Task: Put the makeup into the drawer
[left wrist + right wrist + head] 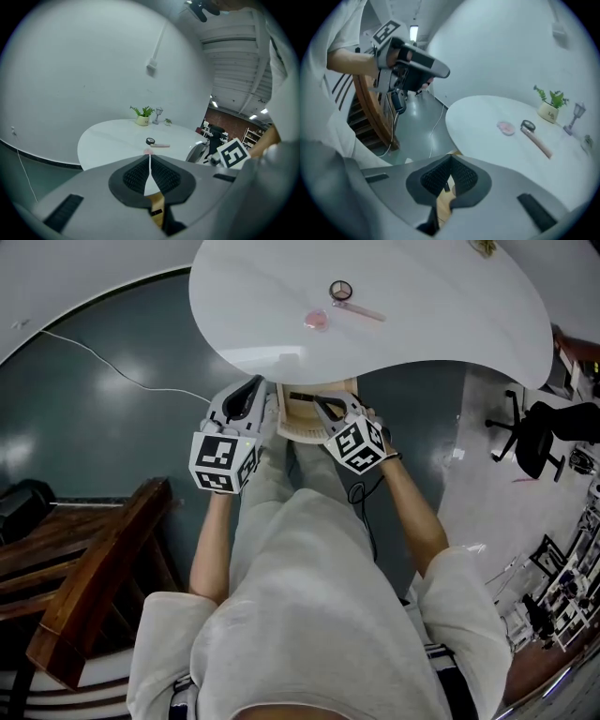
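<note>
Left tongs [149, 161] and right tongs [450, 161] are clenched, empty. Makeup [340, 291] lies on the white table [450, 315]; the head view shows the open wooden drawer [295, 424] beneath, a mere sliver in gripper views.

Left hand-held gripper [246, 397]: jaws together, nothing between. Right hand-held gripper [330, 411]: jaws together, empty. The 2 sit side by side. Left forearm [212, 545], right forearm [419, 512] bare, stretched forward.

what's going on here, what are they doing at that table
A person holds the left gripper and right gripper, both shut and empty, over an open wooden drawer at the edge of a white table. The makeup, a pink disc, a small round case and a pink tube, lies on the table.
</note>
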The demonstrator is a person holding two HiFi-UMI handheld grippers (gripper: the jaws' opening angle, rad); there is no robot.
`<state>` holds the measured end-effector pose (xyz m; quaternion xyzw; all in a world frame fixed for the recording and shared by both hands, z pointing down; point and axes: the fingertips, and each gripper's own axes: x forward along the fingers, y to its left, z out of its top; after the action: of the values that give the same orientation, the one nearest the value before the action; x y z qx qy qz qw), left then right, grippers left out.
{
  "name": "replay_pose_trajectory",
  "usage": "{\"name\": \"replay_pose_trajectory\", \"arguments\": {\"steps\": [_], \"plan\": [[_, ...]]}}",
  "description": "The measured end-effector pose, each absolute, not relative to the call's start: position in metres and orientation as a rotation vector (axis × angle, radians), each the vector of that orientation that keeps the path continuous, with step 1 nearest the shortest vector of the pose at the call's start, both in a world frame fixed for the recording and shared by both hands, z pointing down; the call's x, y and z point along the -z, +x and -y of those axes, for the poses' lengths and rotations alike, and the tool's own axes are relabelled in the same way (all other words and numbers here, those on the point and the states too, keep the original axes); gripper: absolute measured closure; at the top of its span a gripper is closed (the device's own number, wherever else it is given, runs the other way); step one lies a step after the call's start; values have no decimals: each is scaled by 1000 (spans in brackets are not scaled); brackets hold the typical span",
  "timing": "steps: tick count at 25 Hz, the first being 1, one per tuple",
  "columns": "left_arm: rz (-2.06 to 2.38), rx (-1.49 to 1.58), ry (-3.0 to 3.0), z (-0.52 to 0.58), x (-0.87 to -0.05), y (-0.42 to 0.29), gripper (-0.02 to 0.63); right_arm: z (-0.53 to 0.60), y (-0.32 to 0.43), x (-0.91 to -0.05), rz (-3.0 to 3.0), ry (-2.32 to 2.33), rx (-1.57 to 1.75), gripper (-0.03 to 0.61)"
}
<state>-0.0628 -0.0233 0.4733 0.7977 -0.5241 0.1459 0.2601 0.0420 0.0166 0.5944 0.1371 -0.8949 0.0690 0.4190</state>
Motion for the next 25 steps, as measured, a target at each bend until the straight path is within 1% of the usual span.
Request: {"name": "replay_pose_trajectory", "arguments": {"steps": [6,14,15,18,20,22,23,25], "plan": [[1404,-403,2178,34,-471,-55,595,15,52,-546,2346,567,-257,580],[1369,-405,2205,59,-471,-38,595,72,76,-512,2368,747,-226,573],[1366,-403,2208,62,-470,-37,595,78,79,-511,2368,751,-225,542],[1359,-402,2215,70,-467,-34,595,95,84,-511,2370,735,-213,363],[1358,-404,2218,74,-467,-34,595,106,87,-513,2361,717,-187,289],[1358,-405,2218,78,-465,-35,595,117,91,-516,2340,696,-155,257],[1359,-405,2217,79,-465,-35,595,123,93,-518,2327,683,-137,231],[1362,-404,2216,82,-464,-37,595,134,95,-523,2299,660,-106,229]]}}
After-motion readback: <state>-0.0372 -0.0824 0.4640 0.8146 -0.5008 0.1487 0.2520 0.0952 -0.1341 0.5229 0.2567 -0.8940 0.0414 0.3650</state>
